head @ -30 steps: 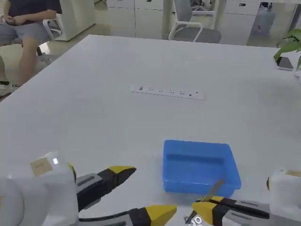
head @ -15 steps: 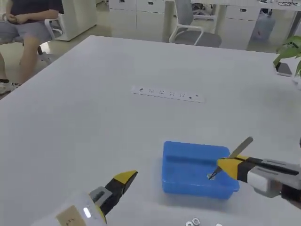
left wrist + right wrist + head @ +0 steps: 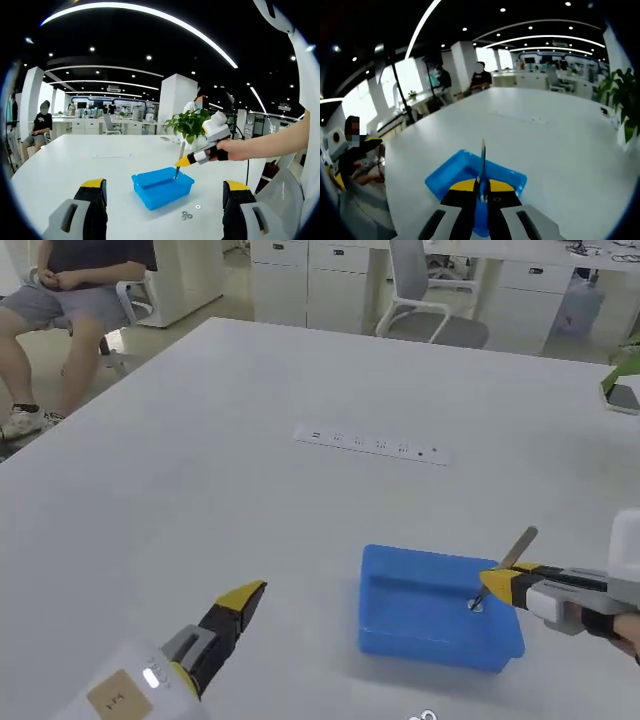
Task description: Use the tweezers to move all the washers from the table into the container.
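The blue container (image 3: 440, 612) stands on the white table near its front edge. My right gripper (image 3: 493, 585) comes in from the right, shut on the metal tweezers (image 3: 503, 568). The tweezers slant down, with their tip over the container's right part. A small dark speck at the tip may be a washer; it is too small to tell. In the right gripper view the tweezers (image 3: 482, 159) rise between the shut jaws above the container (image 3: 460, 172). Loose washers (image 3: 186, 215) lie on the table in front of the container (image 3: 162, 186). My left gripper (image 3: 164, 184) is wide open, one yellow finger (image 3: 240, 597) at lower left.
A white power strip (image 3: 370, 445) lies across the middle of the table (image 3: 200, 470). A person sits on a chair (image 3: 70, 300) beyond the far left corner. Office chairs (image 3: 430, 300) stand behind the table, and a plant (image 3: 190, 125) stands at its right end.
My right gripper has lifted the tweezers from the washers at the table's front up over the container. The left gripper has drawn back to the lower left.
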